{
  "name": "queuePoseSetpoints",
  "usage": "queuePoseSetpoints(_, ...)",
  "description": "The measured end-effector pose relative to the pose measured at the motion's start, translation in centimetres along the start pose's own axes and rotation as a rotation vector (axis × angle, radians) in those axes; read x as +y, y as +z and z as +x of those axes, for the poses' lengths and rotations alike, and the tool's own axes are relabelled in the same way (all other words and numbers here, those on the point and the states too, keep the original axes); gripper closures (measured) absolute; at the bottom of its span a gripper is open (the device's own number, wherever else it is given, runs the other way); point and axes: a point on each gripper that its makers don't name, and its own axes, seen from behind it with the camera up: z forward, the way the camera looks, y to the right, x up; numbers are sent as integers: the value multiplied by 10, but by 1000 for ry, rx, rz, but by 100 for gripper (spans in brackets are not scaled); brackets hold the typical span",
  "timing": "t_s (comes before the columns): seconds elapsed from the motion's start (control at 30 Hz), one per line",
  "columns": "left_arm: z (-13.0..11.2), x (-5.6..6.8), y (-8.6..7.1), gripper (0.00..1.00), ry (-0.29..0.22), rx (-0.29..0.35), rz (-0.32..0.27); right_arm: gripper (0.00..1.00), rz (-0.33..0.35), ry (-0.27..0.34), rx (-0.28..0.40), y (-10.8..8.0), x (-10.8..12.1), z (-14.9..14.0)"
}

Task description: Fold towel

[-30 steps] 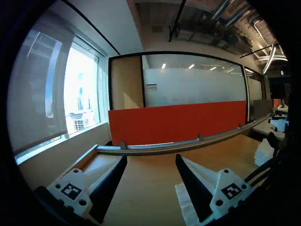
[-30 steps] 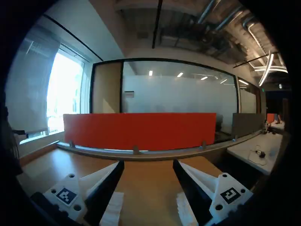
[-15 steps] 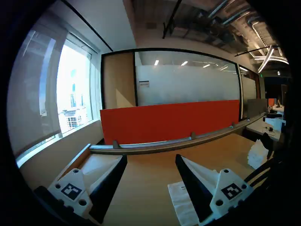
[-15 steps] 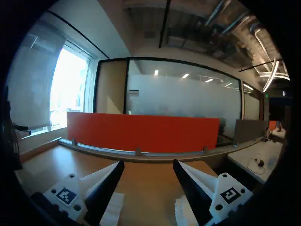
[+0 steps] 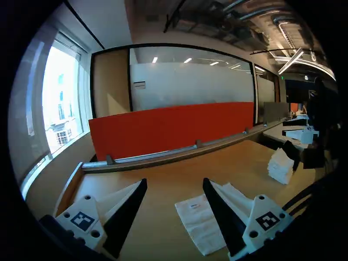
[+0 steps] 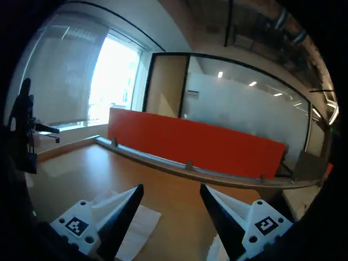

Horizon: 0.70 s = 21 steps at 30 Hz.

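Left gripper view: the left gripper point(image 5: 174, 180) is spread wide and grasps nothing. The towel point(image 5: 198, 219) lies flat on the wooden table point(image 5: 235, 163), near and slightly right, with its right part hidden behind the right finger. It looks thin and limp. A pinch from above may catch only 1 layer, or scrape the wood and push the cloth along instead of lifting it. A grab away from a corner would likely bunch it and skew the fold.

To the far right sits a stack of folded cloths point(image 5: 280, 166), with a dark shape just beside it that is too dim to identify. A wide sweep to that side could knock the stack. The far edge is closed by a metal rail point(image 5: 174, 152) and an orange divider point(image 5: 174, 124), and the table's left edge runs near the window point(image 5: 61, 108) wall. Between the towel and the rail the wood is bare, so there is good room to carry an edge forward.

Right gripper view: the right gripper point(image 6: 171, 187) is also released wide, with nothing between its fingers. The towel point(image 6: 141, 224) shows near and left, partly behind the left finger. Something white point(image 6: 216, 251) sits at the near edge, and I cannot tell what it is. Bare table point(image 6: 87, 165) stretches left and far up to the divider point(image 6: 195, 143). With 2 grippers working 1 small cloth, they could collide or pull unevenly.
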Motion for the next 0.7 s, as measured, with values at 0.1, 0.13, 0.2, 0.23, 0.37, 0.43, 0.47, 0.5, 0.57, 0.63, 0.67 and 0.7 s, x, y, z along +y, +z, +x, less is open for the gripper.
queuePoseSetpoints(0.1, -6, 3, 3, 5, 11, -21, -23, 0, 52, -24, -33, 4, -9, -5)
queuePoseSetpoints(0.13, -8, 3, 3, 5, 14, -27, -27, 0, 63, -32, -41, 4, -11, -6)
queuePoseSetpoints(0.2, -13, 4, 5, 5, 19, -40, -36, 0, 84, -44, -54, 6, -15, -9)
queuePoseSetpoints(0.23, -15, 5, 6, 5, 21, -46, -39, 0, 92, -46, -59, 6, -17, -10)
queuePoseSetpoints(0.37, -27, 7, 9, 5, 30, -65, -53, 0, 118, -51, -77, 7, -23, -18)
queuePoseSetpoints(0.43, -36, 9, 11, 5, 38, -78, -57, 0, 126, -55, -93, 8, -26, -27)
queuePoseSetpoints(0.47, -40, 10, 12, 5, 41, -85, -58, 0, 129, -58, -100, 9, -27, -32)
queuePoseSetpoints(0.5, -46, 11, 13, 5, 44, -93, -60, 0, 135, -59, -111, 9, -29, -38)
queuePoseSetpoints(0.57, -56, 14, 15, 5, 47, -106, -64, 0, 145, -62, -132, 10, -33, -50)
queuePoseSetpoints(0.63, -66, 17, 16, 5, 46, -119, -73, 0, 154, -63, -148, 12, -36, -60)
queuePoseSetpoints(0.67, -71, 19, 17, 5, 45, -125, -77, 0, 159, -63, -155, 13, -38, -64)
queuePoseSetpoints(0.7, -76, 20, 18, 5, 44, -132, -81, 0, 161, -63, -160, 13, -39, -69)
